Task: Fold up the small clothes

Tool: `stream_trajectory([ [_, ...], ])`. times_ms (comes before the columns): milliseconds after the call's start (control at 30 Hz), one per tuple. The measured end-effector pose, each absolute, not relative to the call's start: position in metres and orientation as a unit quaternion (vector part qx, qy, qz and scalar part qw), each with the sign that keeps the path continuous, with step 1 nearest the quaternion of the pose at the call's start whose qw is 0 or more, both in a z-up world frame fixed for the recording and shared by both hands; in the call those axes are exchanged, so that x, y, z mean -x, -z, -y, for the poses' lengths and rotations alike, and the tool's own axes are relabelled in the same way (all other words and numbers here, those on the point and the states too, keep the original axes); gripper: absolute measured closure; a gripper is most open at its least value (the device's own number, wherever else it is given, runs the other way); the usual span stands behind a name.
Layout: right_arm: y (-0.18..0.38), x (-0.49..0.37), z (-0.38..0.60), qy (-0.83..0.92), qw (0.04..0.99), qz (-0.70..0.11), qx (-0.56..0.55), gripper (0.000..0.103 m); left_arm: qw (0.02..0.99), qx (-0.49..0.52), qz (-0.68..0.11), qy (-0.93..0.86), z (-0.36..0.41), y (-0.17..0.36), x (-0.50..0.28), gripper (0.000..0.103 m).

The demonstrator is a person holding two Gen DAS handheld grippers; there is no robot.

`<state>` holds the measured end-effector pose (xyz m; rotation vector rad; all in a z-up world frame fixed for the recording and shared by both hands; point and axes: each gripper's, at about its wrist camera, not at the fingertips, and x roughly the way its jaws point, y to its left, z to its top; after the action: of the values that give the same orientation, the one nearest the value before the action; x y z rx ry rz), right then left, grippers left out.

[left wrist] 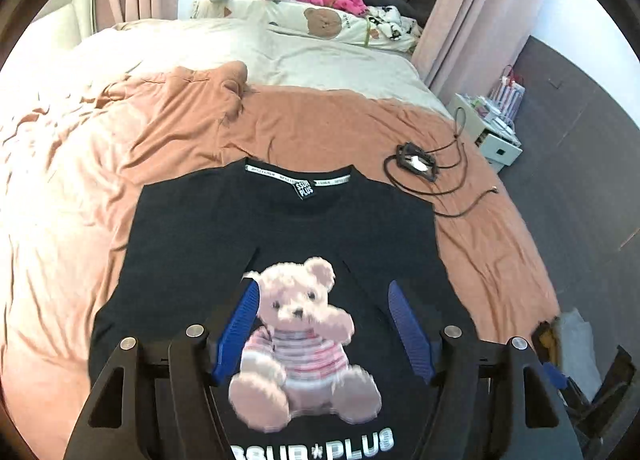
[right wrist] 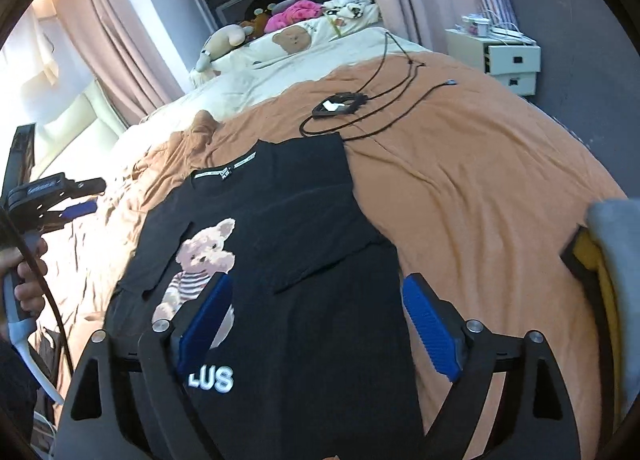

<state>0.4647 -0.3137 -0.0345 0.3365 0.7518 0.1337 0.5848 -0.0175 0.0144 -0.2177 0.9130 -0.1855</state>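
Observation:
A black T-shirt (left wrist: 208, 227) with a pink teddy-bear print (left wrist: 304, 336) lies flat on an orange sheet, collar away from me. Both sleeves are folded inward over the front. It also shows in the right wrist view (right wrist: 304, 227). My left gripper (left wrist: 324, 324) is open and empty, hovering over the bear print. My right gripper (right wrist: 316, 324) is open and empty, above the shirt's lower right part. The left gripper also shows at the left edge of the right wrist view (right wrist: 86, 195), held by a hand.
The orange sheet (left wrist: 320, 119) covers a bed with a cream duvet (left wrist: 304, 55) and plush toys behind. A black device with a cable (left wrist: 416, 161) lies past the shirt's right shoulder. A white nightstand (right wrist: 512, 59) stands at the right. Grey and yellow fabric (right wrist: 612, 260) lies at the bed's right edge.

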Motion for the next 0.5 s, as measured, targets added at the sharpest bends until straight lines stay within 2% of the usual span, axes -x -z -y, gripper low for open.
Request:
stream_trajectory([
  [33, 0.03, -0.455, 0.313, -0.064, 0.914, -0.366, -0.163, 0.017, 0.892, 0.102, -0.43, 0.098, 0.014, -0.02, -0.576, 0.033],
  [100, 0.019, -0.442, 0.309, -0.064, 0.918, -0.362, -0.152, 0.017, 0.897, 0.092, -0.419, 0.104, 0.01, -0.025, -0.563, 0.023],
  [500, -0.007, -0.367, 0.311, -0.053, 0.926, -0.346, -0.14, 0.017, 0.899, 0.095, -0.413, 0.107, -0.023, -0.032, -0.473, 0.02],
])
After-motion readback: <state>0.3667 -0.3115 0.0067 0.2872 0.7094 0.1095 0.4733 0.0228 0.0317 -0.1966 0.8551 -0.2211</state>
